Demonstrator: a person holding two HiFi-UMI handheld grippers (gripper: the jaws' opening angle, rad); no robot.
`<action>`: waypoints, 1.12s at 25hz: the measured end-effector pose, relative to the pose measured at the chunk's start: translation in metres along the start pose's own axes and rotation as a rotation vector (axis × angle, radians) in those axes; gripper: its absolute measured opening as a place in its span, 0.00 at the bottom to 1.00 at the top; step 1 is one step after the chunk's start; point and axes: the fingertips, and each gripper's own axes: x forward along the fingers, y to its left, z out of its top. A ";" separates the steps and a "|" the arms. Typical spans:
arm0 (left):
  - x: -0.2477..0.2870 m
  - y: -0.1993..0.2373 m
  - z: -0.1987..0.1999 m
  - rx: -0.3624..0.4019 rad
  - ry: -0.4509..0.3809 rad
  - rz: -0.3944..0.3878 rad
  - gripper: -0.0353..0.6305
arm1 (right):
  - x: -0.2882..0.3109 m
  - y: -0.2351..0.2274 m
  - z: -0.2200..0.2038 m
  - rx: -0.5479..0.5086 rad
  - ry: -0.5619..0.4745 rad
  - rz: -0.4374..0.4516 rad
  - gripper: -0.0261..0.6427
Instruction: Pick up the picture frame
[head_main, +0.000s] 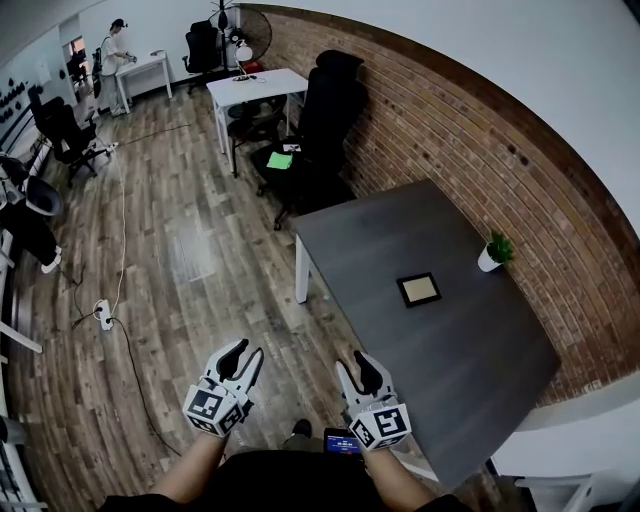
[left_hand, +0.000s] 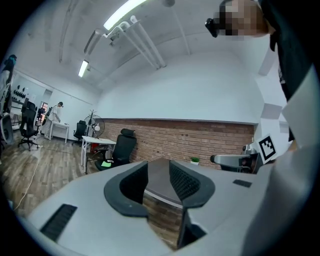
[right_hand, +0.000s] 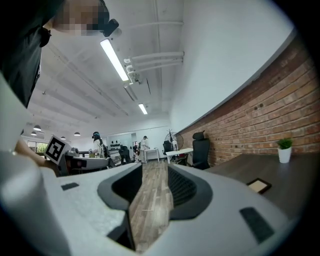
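The picture frame (head_main: 418, 289), dark-rimmed with a pale centre, lies flat in the middle of the dark grey table (head_main: 470, 370); the right gripper view shows it low at the right (right_hand: 259, 185). Both grippers hang over the wooden floor, well short of the table's near edge. My left gripper (head_main: 243, 353) is open, with only the table's end visible between its jaws (left_hand: 157, 172). My right gripper (head_main: 355, 365) is open too, and through its gap (right_hand: 155, 180) I see bare floor. Neither holds anything.
A small plant in a white pot (head_main: 493, 252) stands near the brick wall on the table. Beyond the table's far end are a black office chair (head_main: 325, 110) and a white desk (head_main: 255, 88). A power strip with cable (head_main: 103, 313) lies on the floor at left.
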 end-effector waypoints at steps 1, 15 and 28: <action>0.007 0.003 0.002 0.004 0.003 0.001 0.24 | 0.008 -0.005 0.001 0.000 -0.001 0.004 0.28; 0.100 0.065 -0.009 -0.026 0.037 -0.006 0.28 | 0.084 -0.086 -0.013 0.031 0.021 -0.072 0.28; 0.270 0.163 0.010 -0.066 0.070 -0.238 0.28 | 0.212 -0.166 -0.010 0.044 0.085 -0.289 0.28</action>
